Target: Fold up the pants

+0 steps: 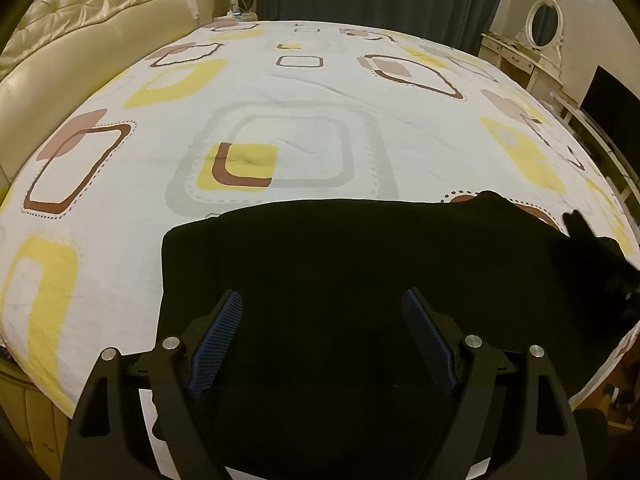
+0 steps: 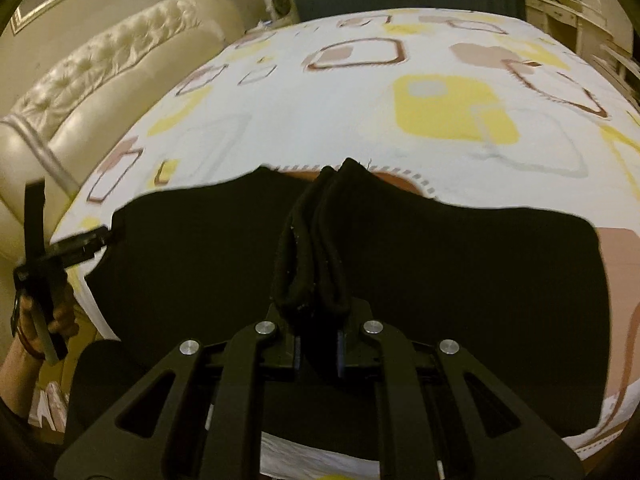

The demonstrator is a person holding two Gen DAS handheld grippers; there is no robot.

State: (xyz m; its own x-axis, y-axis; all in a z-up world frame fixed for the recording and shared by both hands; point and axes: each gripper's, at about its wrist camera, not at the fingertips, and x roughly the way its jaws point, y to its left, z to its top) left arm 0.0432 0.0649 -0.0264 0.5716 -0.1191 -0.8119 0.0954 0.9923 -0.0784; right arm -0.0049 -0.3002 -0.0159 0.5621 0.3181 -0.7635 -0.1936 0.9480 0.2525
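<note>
Bed (image 2: pixel 440 128); right view only: pants (image 2: pixel 320 240) pinched.

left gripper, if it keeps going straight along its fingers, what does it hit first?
Most likely the black pants. The left gripper is open with nothing between its fingers, angled down over the dark cloth, which fills the gap ahead. The patterned bedsheet lies beyond. How far above the cloth it sits is unclear.

no readable text, label or number shows in either view.
</note>
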